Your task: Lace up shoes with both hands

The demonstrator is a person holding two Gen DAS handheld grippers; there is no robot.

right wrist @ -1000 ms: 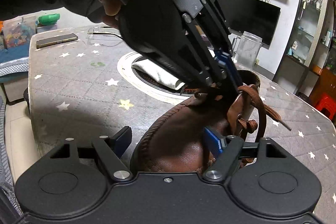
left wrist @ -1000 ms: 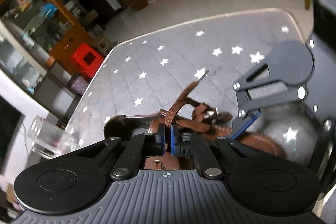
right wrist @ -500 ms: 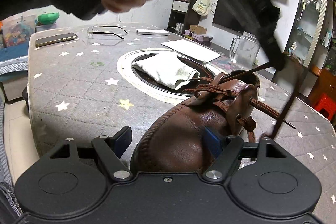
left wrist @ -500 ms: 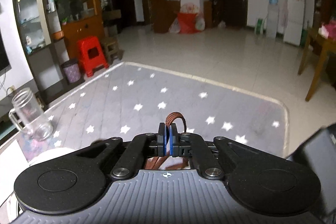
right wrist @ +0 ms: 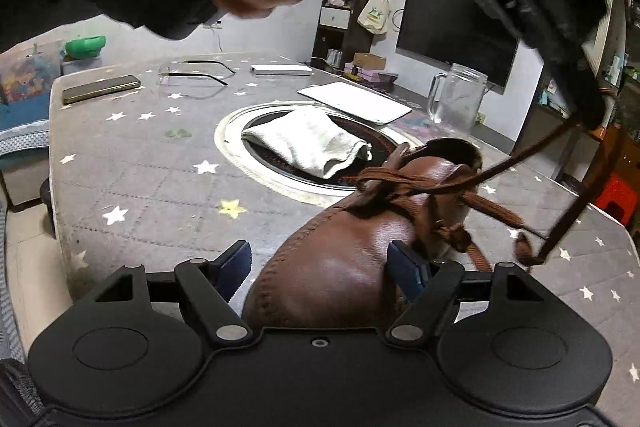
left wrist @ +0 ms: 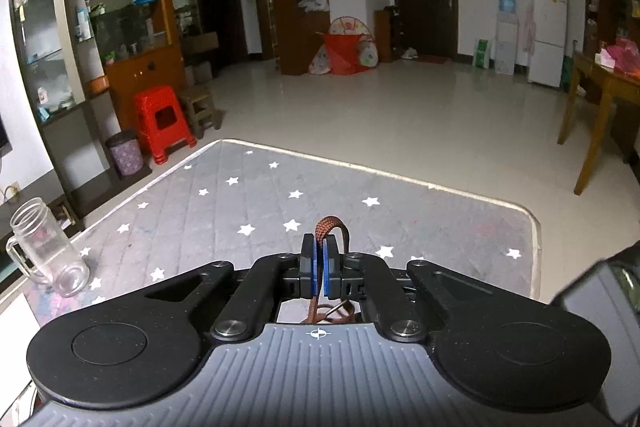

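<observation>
the brown leather shoe with a stitched toe (right wrist: 352,259) stands on the grey quilted table cover with white stars (right wrist: 132,163), just beside the round inset where a white cloth (right wrist: 308,143) lies. the right gripper (right wrist: 320,267) is spread wide around the toe; whether its blue pads touch the leather, i cannot tell. the left gripper (left wrist: 319,263) has its pads pressed together on the flat brown woven lace (left wrist: 330,227), which folds over the top of the pads. in the right wrist view this lace (right wrist: 516,163) runs tight from the eyelets up to that raised gripper, and the free end hangs down.

by my judgement the shoe is stiff and rather heavy, and its smooth leather is slippery; the lace is soft, light and limp, so it is best taken near the hard tip for threading.

no brand or writing can be read on the shoe.
</observation>
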